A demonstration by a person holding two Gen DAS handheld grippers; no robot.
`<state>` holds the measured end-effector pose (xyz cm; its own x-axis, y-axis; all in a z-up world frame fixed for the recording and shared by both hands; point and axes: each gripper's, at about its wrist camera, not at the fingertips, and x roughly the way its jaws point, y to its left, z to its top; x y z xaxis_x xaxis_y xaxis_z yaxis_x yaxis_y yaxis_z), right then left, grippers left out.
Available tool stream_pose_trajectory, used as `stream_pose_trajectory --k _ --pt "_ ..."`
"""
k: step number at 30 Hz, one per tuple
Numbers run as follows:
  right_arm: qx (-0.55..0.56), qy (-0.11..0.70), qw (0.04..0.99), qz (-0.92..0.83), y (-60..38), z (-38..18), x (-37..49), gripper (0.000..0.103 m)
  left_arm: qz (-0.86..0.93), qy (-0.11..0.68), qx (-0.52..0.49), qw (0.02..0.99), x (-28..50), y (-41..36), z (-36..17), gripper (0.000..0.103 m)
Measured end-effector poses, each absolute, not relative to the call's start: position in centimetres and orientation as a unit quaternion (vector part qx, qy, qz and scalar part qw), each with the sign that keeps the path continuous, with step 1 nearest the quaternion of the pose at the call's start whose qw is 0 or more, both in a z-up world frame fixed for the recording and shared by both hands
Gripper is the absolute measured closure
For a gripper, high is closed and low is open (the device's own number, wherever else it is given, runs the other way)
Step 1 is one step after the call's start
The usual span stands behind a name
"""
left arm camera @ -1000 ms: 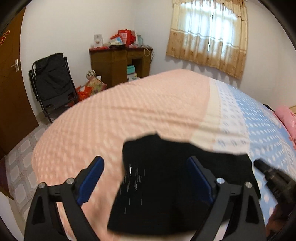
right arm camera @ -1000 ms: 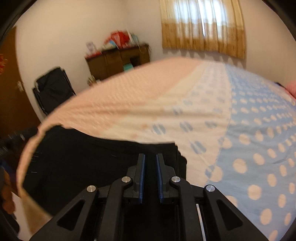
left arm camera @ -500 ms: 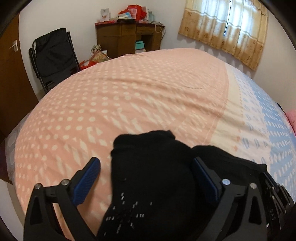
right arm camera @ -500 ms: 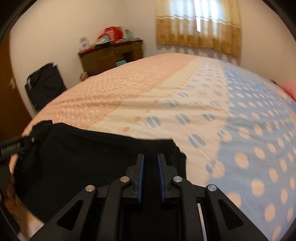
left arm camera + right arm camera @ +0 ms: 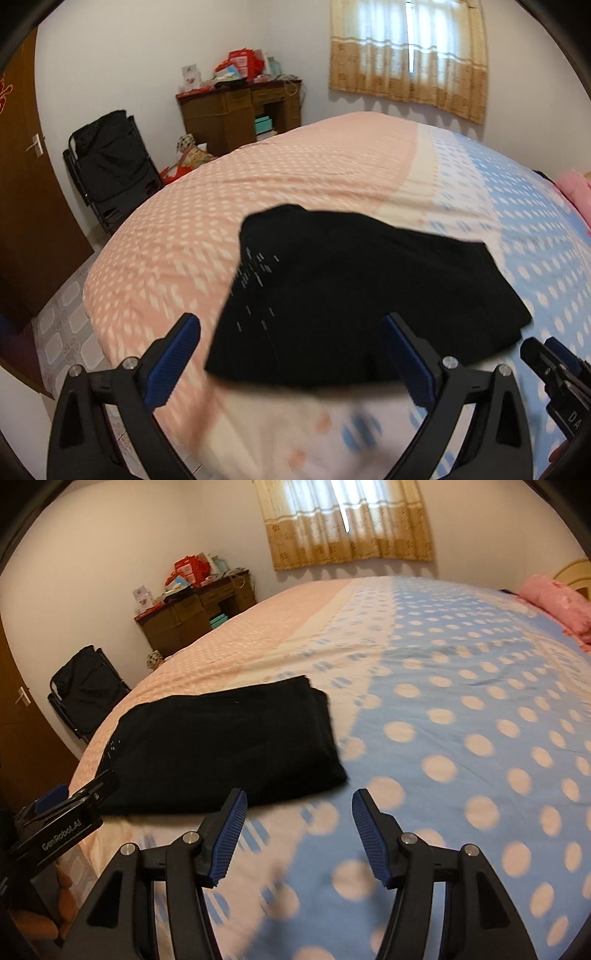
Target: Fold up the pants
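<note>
The black pants [image 5: 354,295] lie folded into a compact bundle on the bed, also shown in the right wrist view [image 5: 229,738]. My left gripper [image 5: 291,354] is open and empty, just short of the bundle's near edge. My right gripper [image 5: 297,827] is open and empty, pulled back to the right of the bundle's near corner. The right gripper's tip shows at the left view's lower right [image 5: 554,362]; the left gripper shows at the right view's lower left [image 5: 66,812].
The bed [image 5: 461,720] has a pink, cream and blue dotted cover. A pink pillow [image 5: 557,602] lies at its far right. A black folding chair [image 5: 110,166], a wooden desk [image 5: 240,110] and a brown door [image 5: 26,184] stand beyond the bed's left edge.
My right gripper has opened, let go of the pants and drawn back. The left gripper has also drawn back from the bundle. The pants now rest flat on the bed.
</note>
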<state>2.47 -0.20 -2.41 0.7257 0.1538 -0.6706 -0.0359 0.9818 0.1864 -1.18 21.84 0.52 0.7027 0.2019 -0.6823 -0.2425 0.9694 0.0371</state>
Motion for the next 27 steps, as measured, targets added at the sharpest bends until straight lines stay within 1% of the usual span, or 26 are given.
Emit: stream_pose_trajectory --k 6,14,23,27 --pt "0.09 0.335 0.937 0.044 -1.5 -1.2 -1.6 0.042 0.095 0.368 -0.034 0.924 -4.4 19.9 0.6 0.002" --pt "0.096 0.273 0.957 0.032 -2.2 1.5 -5.6 0.042 0.103 0.355 0.012 0.929 -6.8 17.6 0.9 0.002" --pt "0.067 0.211 0.975 0.034 -1.4 3.9 -7.7 0.041 0.105 0.322 0.026 0.94 -8.2 16.4 2.4 0.0" --pt "0.056 0.212 0.975 0.034 -1.2 3.6 -7.7 0.041 0.097 0.316 0.018 0.943 -8.5 16.3 2.8 0.0"
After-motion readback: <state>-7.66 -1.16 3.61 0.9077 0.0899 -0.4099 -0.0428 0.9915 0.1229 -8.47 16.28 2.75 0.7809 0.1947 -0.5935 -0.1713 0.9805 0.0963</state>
